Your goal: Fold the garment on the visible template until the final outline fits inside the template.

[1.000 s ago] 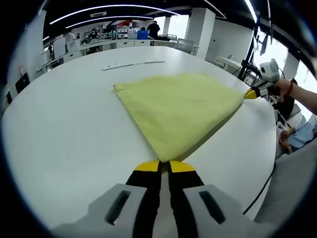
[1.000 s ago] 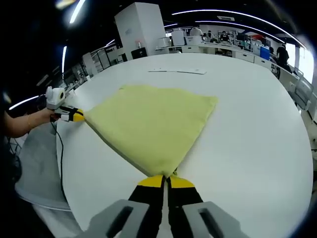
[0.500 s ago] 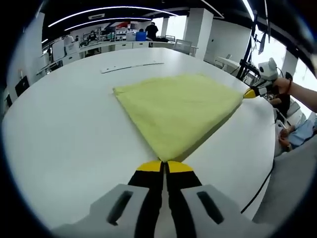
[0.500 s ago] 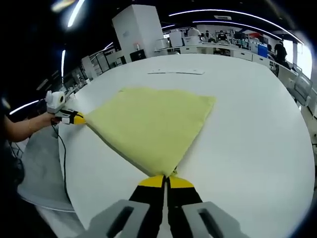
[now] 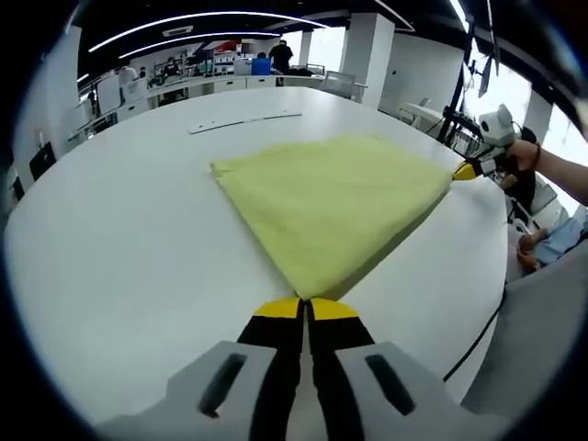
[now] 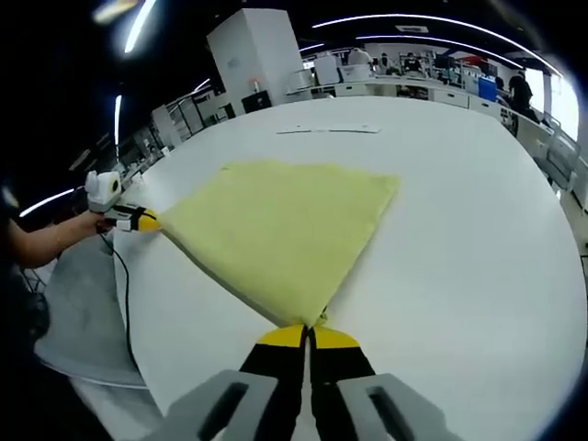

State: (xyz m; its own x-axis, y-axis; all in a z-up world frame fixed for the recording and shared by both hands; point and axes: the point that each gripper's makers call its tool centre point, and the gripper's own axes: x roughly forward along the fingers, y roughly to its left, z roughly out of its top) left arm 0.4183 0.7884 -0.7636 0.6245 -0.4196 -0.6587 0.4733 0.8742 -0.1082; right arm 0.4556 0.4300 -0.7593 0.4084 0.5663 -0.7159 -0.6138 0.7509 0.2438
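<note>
Nothing on the table has shifted since a second ago; both grippers are still pinching the same two corners, and only the cameras are drifting slightly.

Taking up most of both views, the white round table (image 5: 119, 239) (image 6: 478, 230) is carrying a yellow-green garment (image 5: 335, 197) (image 6: 280, 220), which is lying flat near the table's edge as a folded, roughly four-cornered sheet with a doubled, slightly thick border along the sides nearest the grippers. Its surface is looking smooth, with faint ripples only.

In the left gripper view, the left gripper (image 5: 306, 308) is pressing its yellow-tipped jaws together on the nearest corner of the garment; it is also appearing in the right gripper view at the far left corner (image 6: 138, 219), held by a person's hand (image 6: 87, 223). The right gripper (image 6: 307, 336) (image 5: 466, 171) is likewise clamping its own corner.

Beyond the garment, a thin pale strip (image 5: 246, 120) (image 6: 326, 130) is lying well apart on the table. A black cable (image 5: 478, 340) (image 6: 124, 303) is hanging past the table's edge.
</note>
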